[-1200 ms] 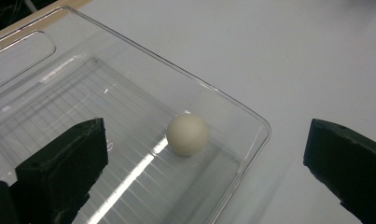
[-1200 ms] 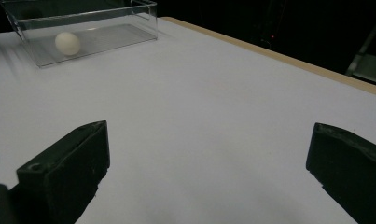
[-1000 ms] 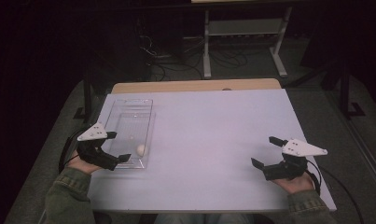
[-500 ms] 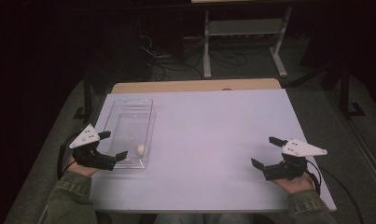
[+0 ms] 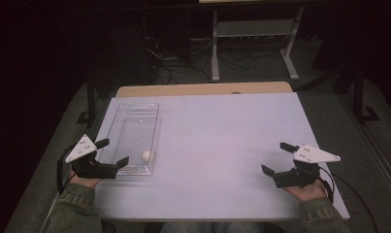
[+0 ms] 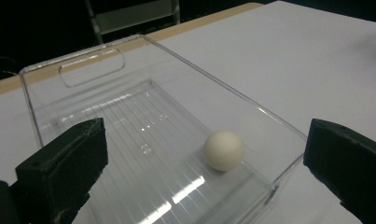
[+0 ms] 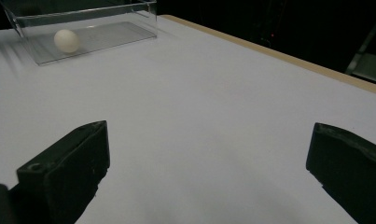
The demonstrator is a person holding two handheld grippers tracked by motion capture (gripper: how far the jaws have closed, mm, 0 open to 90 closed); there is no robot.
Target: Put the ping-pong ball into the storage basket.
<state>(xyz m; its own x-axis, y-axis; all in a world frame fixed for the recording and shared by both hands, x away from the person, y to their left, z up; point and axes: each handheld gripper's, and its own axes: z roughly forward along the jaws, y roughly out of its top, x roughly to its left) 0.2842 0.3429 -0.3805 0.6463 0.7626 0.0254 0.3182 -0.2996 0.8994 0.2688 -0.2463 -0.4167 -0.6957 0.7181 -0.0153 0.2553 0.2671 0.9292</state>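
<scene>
While the left gripper (image 5: 111, 151) hangs at the near left corner of the table (image 5: 222, 131), its jaws stand wide apart and hold nothing. They point at the near end of a clear plastic tray (image 5: 149, 109) that lies along the table's left side. From the high view, one jaw sits outside the tray's left wall and the other over its near rim. A small white ball (image 5: 147, 156) rests on the ribbed floor of the tray, close to the near right corner and just beside the right wall. In the left gripper view the ball (image 6: 224, 150) lies ahead of the jaws and between their lines, nearer the right-hand one, touching neither; the tray's near rim (image 6: 269, 186) runs between ball and jaws. The tray's handle slot shows at its far end.

Well apart, the right gripper (image 5: 277, 158) rests at the near right edge of the table, jaws likewise spread wide and empty over bare tabletop. In the right gripper view the tray (image 7: 143, 11) and ball (image 7: 66, 40) sit far off at upper left.
</scene>
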